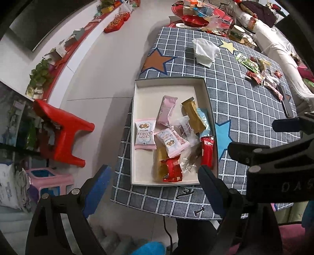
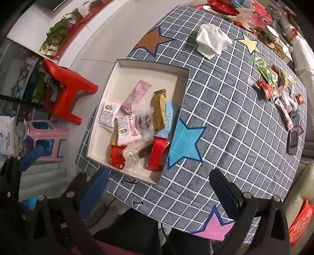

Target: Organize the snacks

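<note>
A shallow white box point(image 1: 162, 90) point(image 2: 141, 74) lies on the grey checked tablecloth point(image 1: 245, 109) point(image 2: 235, 121). It holds several wrapped snacks: pink packets point(image 1: 145, 136) point(image 2: 109, 115), a gold bar point(image 1: 193, 115) point(image 2: 159, 110), red packets point(image 1: 171, 170) point(image 2: 117, 157). A loose pile of snacks point(image 1: 261, 74) point(image 2: 274, 86) lies at the table's far right. My left gripper point(image 1: 155, 182) is open and empty, above the box's near edge. My right gripper point(image 2: 157, 188) is open and empty, over the table's near edge; it also shows in the left wrist view point(image 1: 265, 137).
A white napkin point(image 1: 205, 51) point(image 2: 213, 40) lies at the far side of the table. A phone point(image 2: 293, 135) lies by the right edge. A red stool point(image 1: 60, 131) point(image 2: 66, 88) and a pink stool point(image 1: 49, 180) point(image 2: 49, 137) stand on the floor at left. A cluttered red tray point(image 1: 196, 17) sits beyond.
</note>
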A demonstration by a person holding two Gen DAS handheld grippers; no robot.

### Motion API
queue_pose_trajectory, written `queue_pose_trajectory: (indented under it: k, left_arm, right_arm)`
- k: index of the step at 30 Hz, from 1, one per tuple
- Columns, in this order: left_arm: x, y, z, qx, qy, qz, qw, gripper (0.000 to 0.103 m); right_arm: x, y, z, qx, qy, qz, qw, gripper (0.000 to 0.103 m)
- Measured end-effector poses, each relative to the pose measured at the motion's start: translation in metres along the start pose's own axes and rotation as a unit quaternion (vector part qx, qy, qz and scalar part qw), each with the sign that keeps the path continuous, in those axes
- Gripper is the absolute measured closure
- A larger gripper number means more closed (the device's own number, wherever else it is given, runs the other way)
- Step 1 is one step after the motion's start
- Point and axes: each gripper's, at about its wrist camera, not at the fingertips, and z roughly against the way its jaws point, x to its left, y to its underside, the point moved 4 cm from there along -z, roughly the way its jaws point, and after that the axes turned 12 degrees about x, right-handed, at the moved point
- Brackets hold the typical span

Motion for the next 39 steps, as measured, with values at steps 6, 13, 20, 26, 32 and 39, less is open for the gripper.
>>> queue_pose_trajectory:
  k: [6, 13, 20, 26, 32, 39]
  left_arm:
    - [-0.0007, 0.0002, 0.0016, 0.0, -0.002, 0.001, 1.0, 0.011]
    - [-0.0042, 0.0027, 0.0013, 0.0, -0.002, -0.002, 1.0, 0.011]
    - [-0.0053, 0.0033, 0.0009, 0.001, -0.001, -0.002, 1.0, 0.011]
    - [-0.0066, 0.0039, 0.0001, 0.002, -0.001, -0.002, 1.0, 0.011]
    - [-0.0069, 0.0043, 0.0004, 0.002, -0.001, 0.0, 1.0, 0.011]
    - [-0.0055, 0.0043, 0.0005, 0.002, 0.0, -0.001, 1.0, 0.011]
  right_arm:
    - [0.0004, 0.0013, -0.0016, 0.005, 0.004, 0.004, 1.0, 0.0]
    - [-0.0013, 0.0024, -0.0033, 0.008, 0.004, 0.002, 1.0, 0.0]
    - [-0.0015, 0.0019, -0.0043, 0.009, 0.004, 0.003, 1.0, 0.0]
    - [0.0008, 0.003, -0.0056, 0.009, 0.006, 0.006, 1.0, 0.0]
    - [0.0013, 0.0028, -0.0053, 0.009, 0.006, 0.007, 1.0, 0.0]
    - [0.0013, 0.0023, -0.0055, 0.009, 0.006, 0.006, 1.0, 0.0]
